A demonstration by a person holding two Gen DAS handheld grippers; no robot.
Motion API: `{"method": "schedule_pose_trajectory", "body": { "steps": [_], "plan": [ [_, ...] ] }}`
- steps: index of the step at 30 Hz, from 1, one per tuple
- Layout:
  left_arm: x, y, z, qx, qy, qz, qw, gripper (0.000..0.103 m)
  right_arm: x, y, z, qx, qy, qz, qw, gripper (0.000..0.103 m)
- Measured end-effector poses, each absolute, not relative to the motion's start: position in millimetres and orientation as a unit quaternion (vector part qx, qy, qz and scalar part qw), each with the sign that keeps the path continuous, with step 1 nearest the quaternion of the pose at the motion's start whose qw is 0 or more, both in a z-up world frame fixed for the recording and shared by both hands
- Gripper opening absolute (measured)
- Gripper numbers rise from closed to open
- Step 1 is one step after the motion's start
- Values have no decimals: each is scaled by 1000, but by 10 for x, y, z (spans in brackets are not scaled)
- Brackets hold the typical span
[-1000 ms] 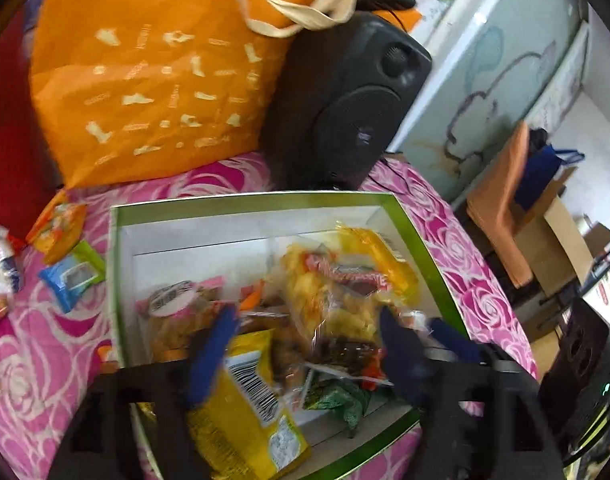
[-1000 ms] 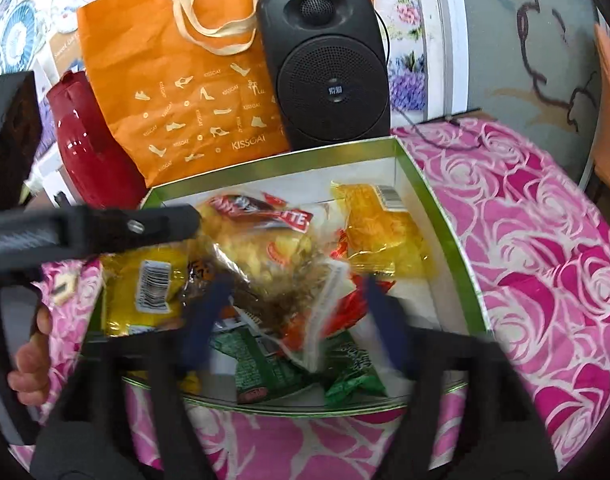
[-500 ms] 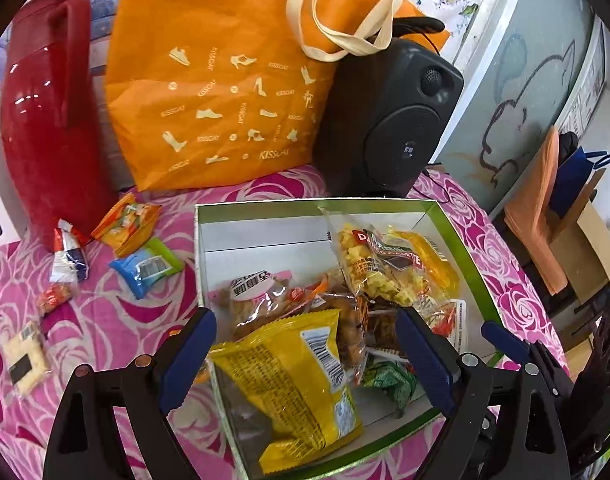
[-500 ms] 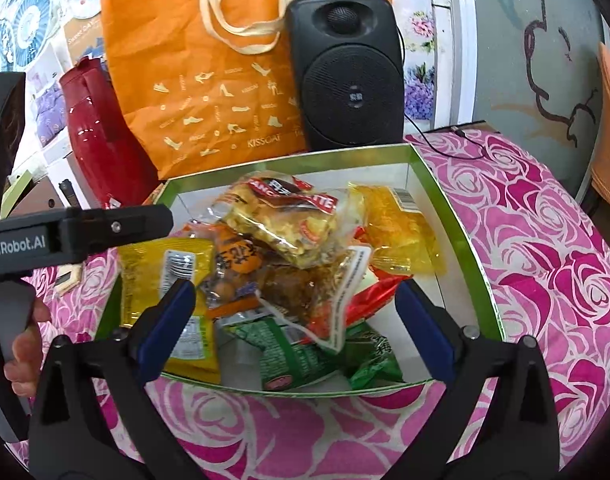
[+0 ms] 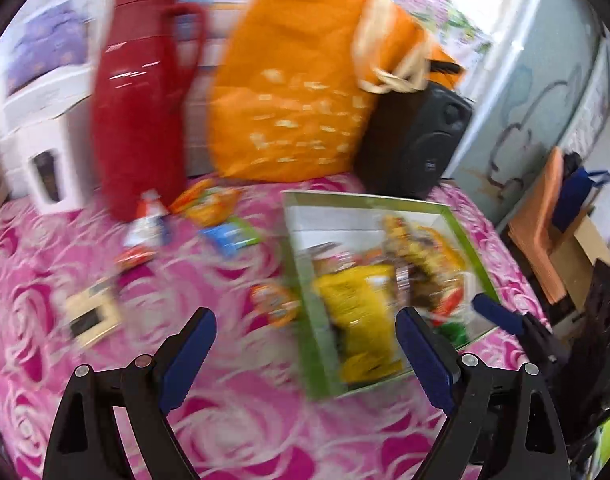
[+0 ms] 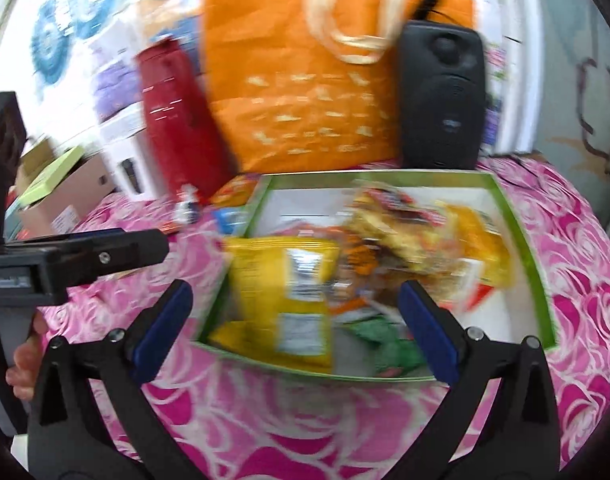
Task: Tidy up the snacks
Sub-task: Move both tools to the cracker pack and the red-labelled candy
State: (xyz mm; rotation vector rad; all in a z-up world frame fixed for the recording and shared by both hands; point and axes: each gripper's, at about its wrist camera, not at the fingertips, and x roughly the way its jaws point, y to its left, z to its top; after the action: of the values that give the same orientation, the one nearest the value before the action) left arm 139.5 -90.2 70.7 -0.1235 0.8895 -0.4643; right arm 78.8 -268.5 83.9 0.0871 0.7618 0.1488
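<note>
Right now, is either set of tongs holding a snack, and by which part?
Nothing is held. The left tongs and right tongs both stand open and empty; the yellow snack bag lies in the green box.

Pink rose-patterned tablecloth (image 6: 577, 280), green-rimmed box (image 6: 539, 280), orange bag (image 6: 297, 92), red jug (image 5: 141, 120).

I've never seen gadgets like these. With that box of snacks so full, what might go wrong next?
The yellow packet seems to overhang the box's near rim, so it might slip out onto the tablecloth. Both pictures are blurred, so the open left gripper could misjudge the loose packets beside the red jug and nudge it.
</note>
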Motion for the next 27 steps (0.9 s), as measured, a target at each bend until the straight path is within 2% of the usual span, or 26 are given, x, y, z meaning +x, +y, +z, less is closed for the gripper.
{"method": "schedule_pose_trajectory", "body": {
  "steps": [9,21,22,23,26,27],
  "plan": [
    [1650,363,138,-138,472,-86,866,93,933,-1903,723,7,391,165,906,102],
    [2259,359,-443,-82,512,-41,854,92,1251,-1580,573,-7,422,177,889,102],
    [2222,375,-431,-80,492,-46,866,83,1293,-1553,576,-9,422,181,888,102],
    [2199,397,-415,-78,483,-51,871,62,1332,-1526,580,-13,421,185,888,102],
    [2153,551,-343,-106,480,-83,867,42,1508,-1432,570,-7,422,202,884,102],
    [2134,624,-317,-117,480,-92,864,40,1589,-1402,561,2,424,206,882,102]
  ]
}}
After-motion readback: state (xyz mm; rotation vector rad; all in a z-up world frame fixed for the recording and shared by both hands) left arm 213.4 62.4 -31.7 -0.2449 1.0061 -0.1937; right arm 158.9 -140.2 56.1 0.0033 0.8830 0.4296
